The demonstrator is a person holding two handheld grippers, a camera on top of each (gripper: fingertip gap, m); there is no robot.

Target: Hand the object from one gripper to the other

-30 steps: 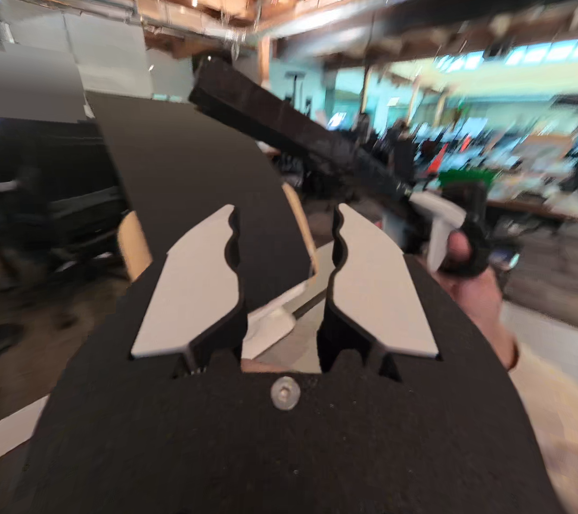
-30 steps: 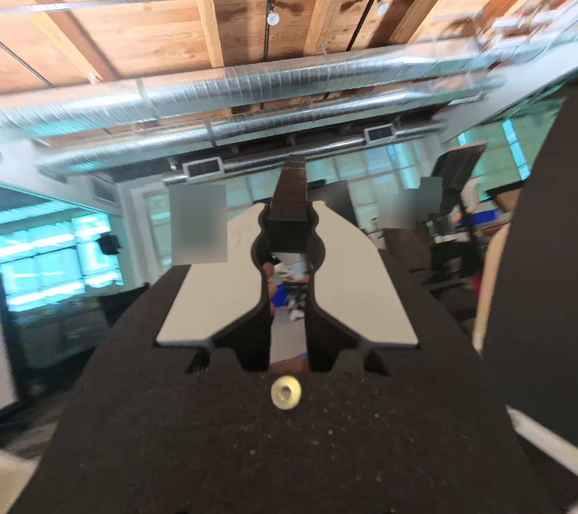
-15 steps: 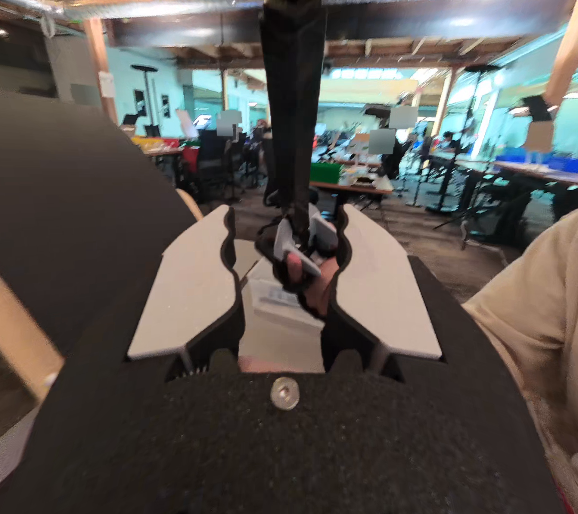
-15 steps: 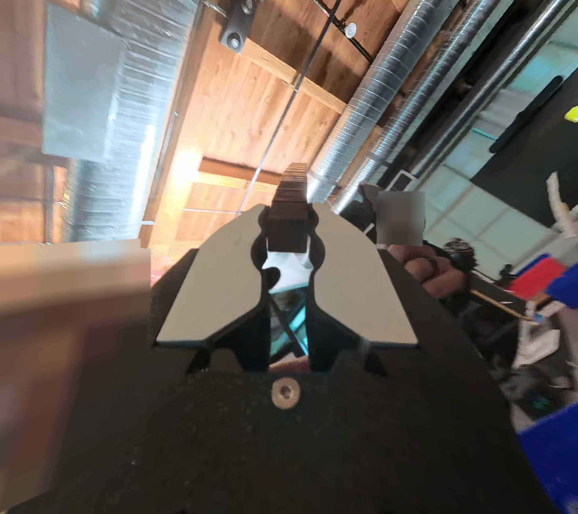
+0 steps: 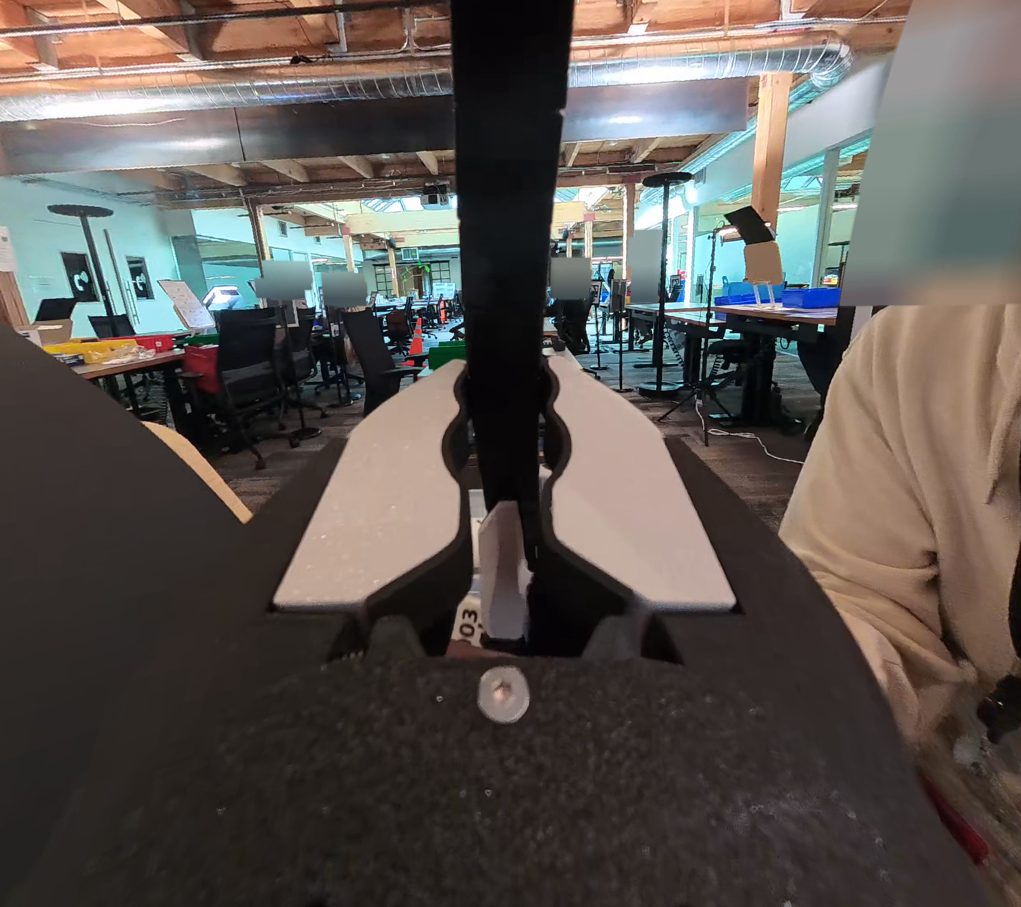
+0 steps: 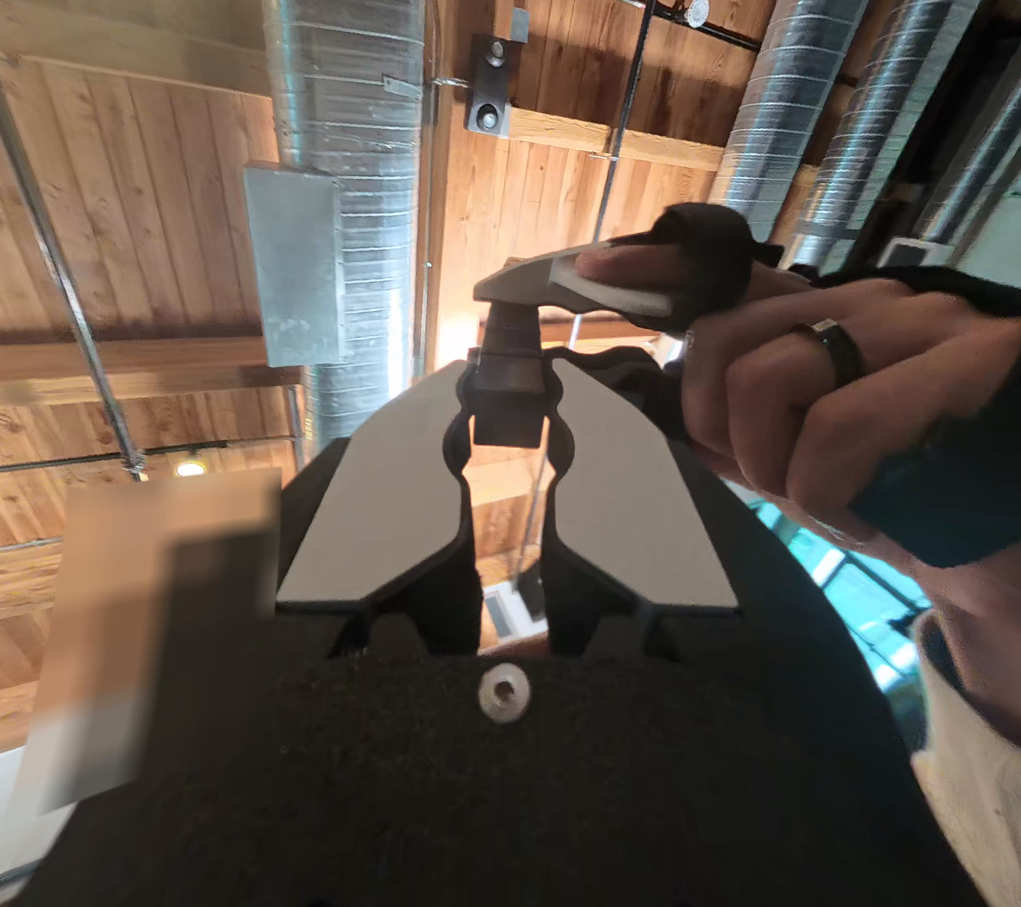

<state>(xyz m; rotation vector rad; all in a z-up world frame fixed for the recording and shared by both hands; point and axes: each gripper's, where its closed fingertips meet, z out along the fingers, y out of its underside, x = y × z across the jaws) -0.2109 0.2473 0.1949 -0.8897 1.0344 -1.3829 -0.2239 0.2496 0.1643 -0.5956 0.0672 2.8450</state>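
A long black square bar [image 5: 508, 162] runs straight up through the left wrist view. My left gripper [image 5: 505, 380] is shut on the bar, its fingertips pressing both sides. A white finger [image 5: 500, 571] of the right gripper shows lower down along the bar. In the right wrist view my right gripper [image 6: 507, 386] is shut on the bar's lower end [image 6: 505, 419]. Just beyond its tips the left gripper [image 6: 525, 286] clamps the same bar, held by a hand [image 6: 801, 383] with a ring. Both grippers hold the bar in the air.
A cream sleeve [image 5: 911, 494] is close on the right. A black curved panel with a pale wooden edge [image 5: 83, 521] is close on the left. Desks and office chairs [image 5: 248, 372] stand farther off. Metal ducts [image 6: 353, 107] and wooden beams run overhead. Only a small space, under 4 cm, lies between the two pairs of fingers.
The bar swung upright in the left wrist view and came in between the left fingers, which closed on it. The right gripper tilted up toward the ceiling, still gripping the bar.
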